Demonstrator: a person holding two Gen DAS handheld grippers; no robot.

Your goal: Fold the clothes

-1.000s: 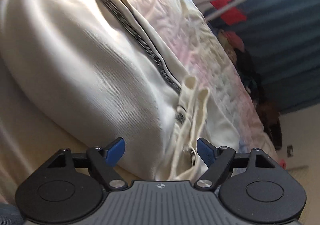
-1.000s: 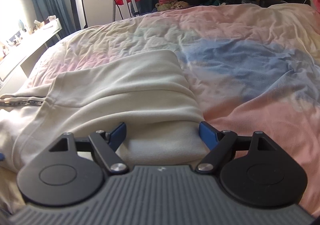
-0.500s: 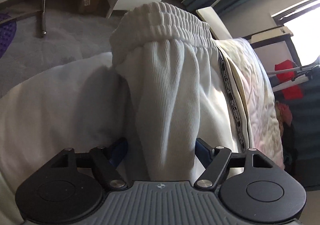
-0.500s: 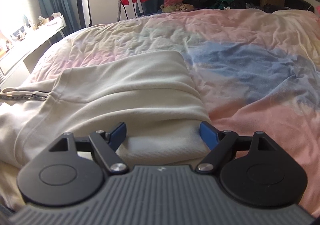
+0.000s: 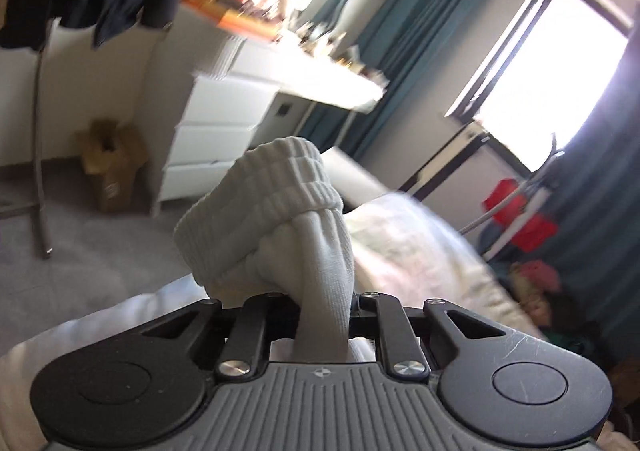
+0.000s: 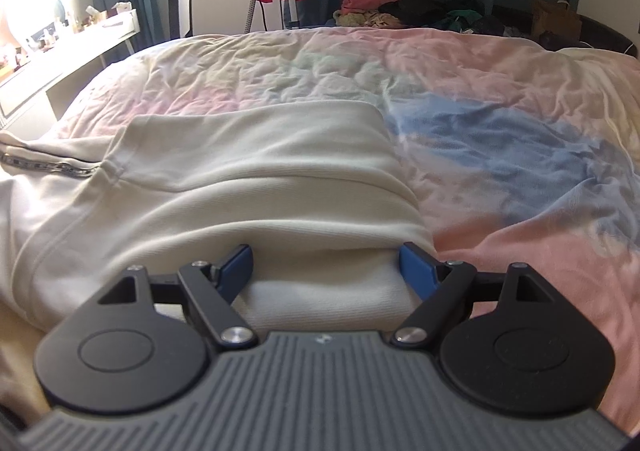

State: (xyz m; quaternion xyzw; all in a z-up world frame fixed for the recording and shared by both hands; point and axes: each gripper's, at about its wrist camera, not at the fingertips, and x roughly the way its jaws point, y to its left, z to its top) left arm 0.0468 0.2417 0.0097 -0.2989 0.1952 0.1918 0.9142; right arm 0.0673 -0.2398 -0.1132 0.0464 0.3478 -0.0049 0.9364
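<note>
Left tongs (image 5: 325,303) closed, lifting trousers (image 5: 280,223) (seemingly waistband).

A: The cream trousers (image 6: 248,187) are soft ribbed knit cloth, matt; the waistband (image 5: 272,207) has thicker ridges.

B: And the bedspread (image 6: 500,139)?

A: Crinkled cotton-like cloth, dull. The right gripper (image 6: 326,269) looks matt black plastic, blue pads, shiny metal screws.

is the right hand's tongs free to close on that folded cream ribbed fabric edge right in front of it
Probably yes. The right tongs stand open with the folded cream ribbed fabric edge lying between the blue fingers, and nothing else lies across it. Whether the pads already touch the cloth is unclear.
</note>
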